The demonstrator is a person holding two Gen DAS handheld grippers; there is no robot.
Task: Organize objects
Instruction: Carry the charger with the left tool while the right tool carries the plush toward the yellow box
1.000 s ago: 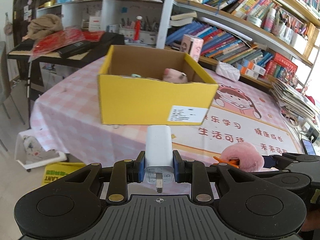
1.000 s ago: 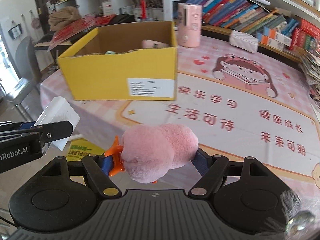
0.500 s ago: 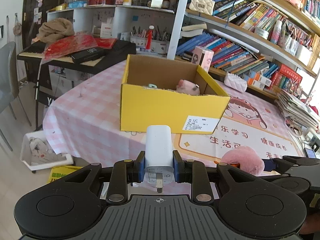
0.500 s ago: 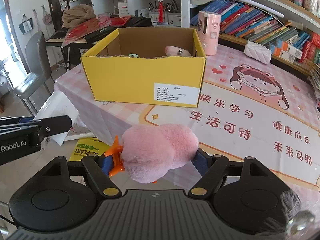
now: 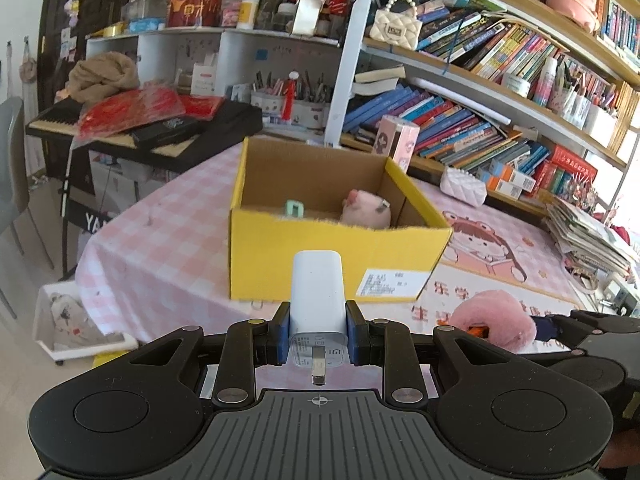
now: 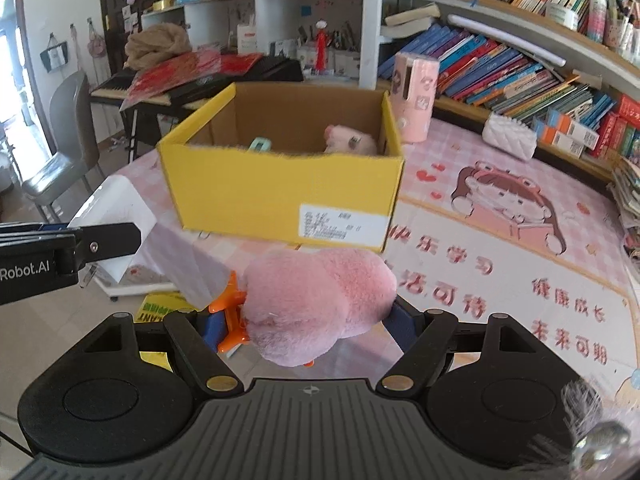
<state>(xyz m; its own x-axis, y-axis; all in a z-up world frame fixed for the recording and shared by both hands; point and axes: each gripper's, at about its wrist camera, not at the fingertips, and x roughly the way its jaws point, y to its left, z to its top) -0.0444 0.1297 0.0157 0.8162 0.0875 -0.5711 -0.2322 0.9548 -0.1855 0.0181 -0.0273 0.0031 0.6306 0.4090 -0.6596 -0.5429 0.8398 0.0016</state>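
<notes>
My left gripper (image 5: pixel 318 334) is shut on a white charger plug (image 5: pixel 317 292), held upright in front of the table edge. My right gripper (image 6: pixel 308 320) is shut on a pink plush toy (image 6: pixel 316 300) with orange feet. The open yellow cardboard box (image 5: pixel 320 256) stands on the pink checked table ahead of both grippers; it also shows in the right wrist view (image 6: pixel 280 192). Inside it lie a pink pig plush (image 5: pixel 366 210) and a small mint green item (image 5: pixel 294 208). The charger and left gripper show at the left of the right wrist view (image 6: pixel 116 216).
A pink cylinder (image 6: pixel 414 98) and a white quilted pouch (image 6: pixel 508 140) sit on the table behind the box. Bookshelves (image 5: pixel 500 80) run along the back. A keyboard stand (image 5: pixel 160 136) and a grey chair (image 6: pixel 64 148) stand left; a white bin (image 5: pixel 68 328) sits on the floor.
Both grippers have pulled back and risen from the box, each still holding its object. The box now looks smaller and farther, and its inside shows more.
</notes>
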